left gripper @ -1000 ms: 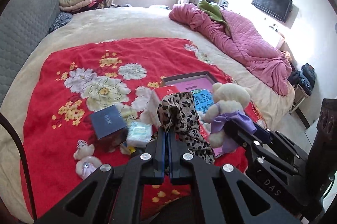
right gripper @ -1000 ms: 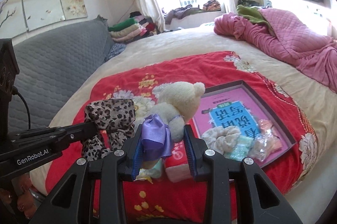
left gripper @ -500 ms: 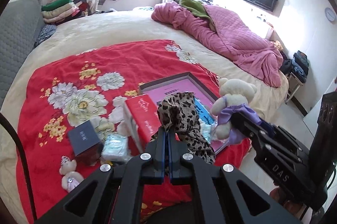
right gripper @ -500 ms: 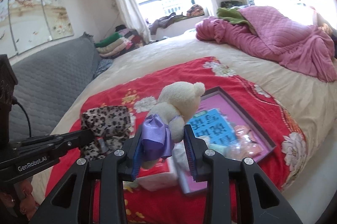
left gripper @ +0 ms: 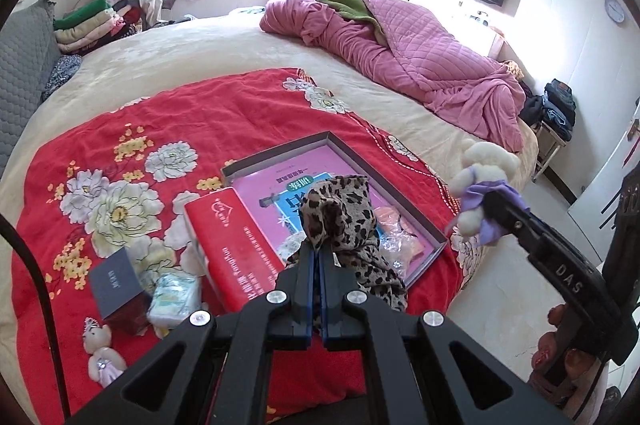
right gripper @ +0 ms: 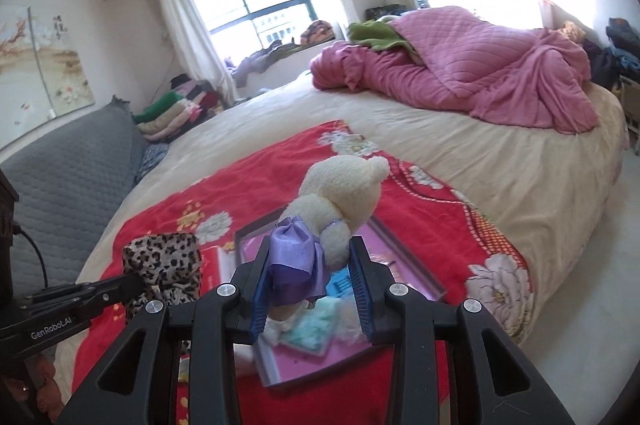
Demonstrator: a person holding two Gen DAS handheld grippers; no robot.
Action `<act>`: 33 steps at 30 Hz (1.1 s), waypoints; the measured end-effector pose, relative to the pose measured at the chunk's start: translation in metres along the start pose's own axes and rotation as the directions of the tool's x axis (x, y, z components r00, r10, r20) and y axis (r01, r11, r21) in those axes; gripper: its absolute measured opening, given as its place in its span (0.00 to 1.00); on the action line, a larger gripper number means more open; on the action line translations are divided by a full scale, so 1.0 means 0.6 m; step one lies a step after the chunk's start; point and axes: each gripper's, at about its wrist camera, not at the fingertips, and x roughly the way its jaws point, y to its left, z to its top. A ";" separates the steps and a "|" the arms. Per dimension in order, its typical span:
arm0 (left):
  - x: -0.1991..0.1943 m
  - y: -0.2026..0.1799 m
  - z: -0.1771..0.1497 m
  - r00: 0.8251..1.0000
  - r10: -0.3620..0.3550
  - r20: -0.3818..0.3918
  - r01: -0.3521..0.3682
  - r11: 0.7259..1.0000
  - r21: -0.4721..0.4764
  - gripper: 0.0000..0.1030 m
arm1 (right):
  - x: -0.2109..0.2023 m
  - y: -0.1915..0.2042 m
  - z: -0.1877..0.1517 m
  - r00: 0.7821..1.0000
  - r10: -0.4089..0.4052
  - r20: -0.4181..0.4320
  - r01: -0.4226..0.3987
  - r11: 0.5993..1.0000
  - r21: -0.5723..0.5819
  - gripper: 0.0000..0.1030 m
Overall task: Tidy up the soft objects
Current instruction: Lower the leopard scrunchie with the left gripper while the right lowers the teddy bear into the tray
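Note:
My left gripper (left gripper: 320, 257) is shut on a leopard-print cloth (left gripper: 340, 217), which hangs over the near corner of a shallow grey box (left gripper: 276, 155). The box lies on the red flowered blanket (left gripper: 208, 113) and holds a pink book (left gripper: 288, 177) and small packets. My right gripper (right gripper: 310, 261) is shut on a cream teddy bear with a purple bow (right gripper: 340, 193), held in the air above the box (right gripper: 416, 269). In the left wrist view the bear (left gripper: 486, 167) floats right of the box, past the bed edge. The leopard cloth (right gripper: 164, 261) shows at the lower left of the right wrist view.
A red carton (left gripper: 232, 245), a dark small box (left gripper: 116, 281), a tissue pack (left gripper: 176, 299) and a little bear (left gripper: 100, 349) lie on the blanket, left of the grey box. A pink quilt (left gripper: 420, 61) is heaped at the far right. Folded clothes (left gripper: 92, 21) sit far left. Floor (left gripper: 520, 245) lies right.
Both grippers have swept rightward along the bed, each keeping its hold. The grey box has come under them, and the small items have slid to the left of the views.

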 end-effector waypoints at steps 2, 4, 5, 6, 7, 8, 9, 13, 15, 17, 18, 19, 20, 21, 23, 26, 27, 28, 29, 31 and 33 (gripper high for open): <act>0.013 -0.004 0.003 1.000 0.003 -0.005 -0.003 1.000 0.003 0.02 | -0.001 -0.012 0.003 1.000 -0.017 0.005 0.017 1.000 -0.002 0.35; 0.026 -0.007 0.005 1.000 0.007 -0.015 -0.006 1.000 0.003 0.02 | 0.002 -0.019 0.003 1.000 -0.024 0.001 0.024 1.000 0.002 0.35; 0.032 -0.008 0.007 1.000 0.002 -0.020 -0.002 1.000 -0.002 0.02 | 0.002 -0.021 0.002 1.000 -0.032 0.001 0.032 0.999 0.002 0.35; 0.041 -0.008 0.009 1.000 0.000 -0.026 0.000 1.000 -0.004 0.02 | 0.003 -0.023 0.001 0.999 -0.033 0.000 0.033 0.999 0.003 0.35; 0.046 -0.009 0.010 1.000 0.004 -0.028 -0.004 1.000 -0.004 0.02 | 0.005 -0.024 0.000 1.000 -0.031 -0.003 0.031 1.000 0.002 0.35; 0.053 -0.009 0.011 0.999 0.006 -0.035 -0.006 1.000 -0.007 0.02 | 0.006 -0.025 -0.001 0.999 -0.037 -0.004 0.037 0.999 0.000 0.35; 0.060 -0.009 0.013 0.999 0.003 -0.043 -0.003 1.000 -0.012 0.02 | 0.007 -0.027 -0.002 0.999 -0.041 -0.005 0.041 0.999 -0.003 0.35; 0.085 -0.007 0.016 0.998 0.007 -0.061 -0.008 1.000 -0.017 0.02 | 0.019 -0.020 -0.007 0.999 -0.029 -0.019 0.028 0.999 -0.031 0.35; 0.098 -0.004 0.018 0.997 0.011 -0.071 -0.013 1.000 -0.019 0.02 | 0.030 -0.012 -0.012 0.999 -0.015 -0.035 0.014 0.999 -0.050 0.35; 0.111 0.000 0.021 0.997 0.022 -0.080 -0.023 0.999 -0.022 0.02 | 0.040 -0.004 -0.019 0.999 -0.005 -0.050 0.002 0.998 -0.068 0.35; 0.117 0.001 0.022 0.996 0.022 -0.086 -0.023 0.999 -0.022 0.02 | 0.047 0.002 -0.024 0.998 -0.001 -0.060 -0.004 0.997 -0.082 0.35; 0.125 0.003 0.023 0.995 0.024 -0.094 -0.027 0.999 -0.023 0.02 | 0.054 0.007 -0.029 0.997 0.002 -0.072 -0.009 0.995 -0.096 0.35; 0.132 0.004 0.024 0.995 0.026 -0.100 -0.029 0.999 -0.024 0.02 | 0.060 0.011 -0.034 0.997 0.003 -0.082 -0.011 0.994 -0.108 0.35; 0.140 0.006 0.024 0.994 0.029 -0.107 -0.032 0.999 -0.023 0.02 | 0.068 0.017 -0.039 0.995 0.003 -0.097 -0.015 0.992 -0.122 0.35; 0.153 0.008 0.025 0.992 0.028 -0.123 -0.031 0.999 -0.029 0.02 | 0.080 0.025 -0.049 0.993 0.004 -0.119 -0.021 0.990 -0.139 0.35; 0.172 0.011 0.026 0.990 0.032 -0.139 -0.036 0.999 -0.031 0.02 | 0.097 0.030 -0.062 0.988 0.009 -0.153 -0.033 0.987 -0.156 0.35; 0.178 0.012 0.026 0.989 0.033 -0.144 -0.038 0.999 -0.033 0.02 | 0.100 0.032 -0.066 0.987 0.005 -0.159 -0.032 0.985 -0.167 0.35; 0.184 0.014 0.027 0.988 0.030 -0.148 -0.035 0.999 -0.037 0.02 | 0.104 0.033 -0.070 0.987 0.003 -0.163 -0.032 0.984 -0.178 0.35; 0.190 0.014 0.027 0.988 0.029 -0.154 -0.036 0.999 -0.040 0.02 | 0.108 0.034 -0.074 0.985 0.006 -0.172 -0.038 0.983 -0.181 0.35; 0.199 0.016 0.027 0.987 0.030 -0.161 -0.038 0.998 -0.044 0.02 | 0.114 0.034 -0.078 0.983 0.013 -0.181 -0.046 0.983 -0.178 0.35; 0.209 0.018 0.026 0.984 0.035 -0.173 -0.044 0.998 -0.047 0.02 | 0.121 0.036 -0.084 0.981 0.014 -0.194 -0.050 0.982 -0.181 0.35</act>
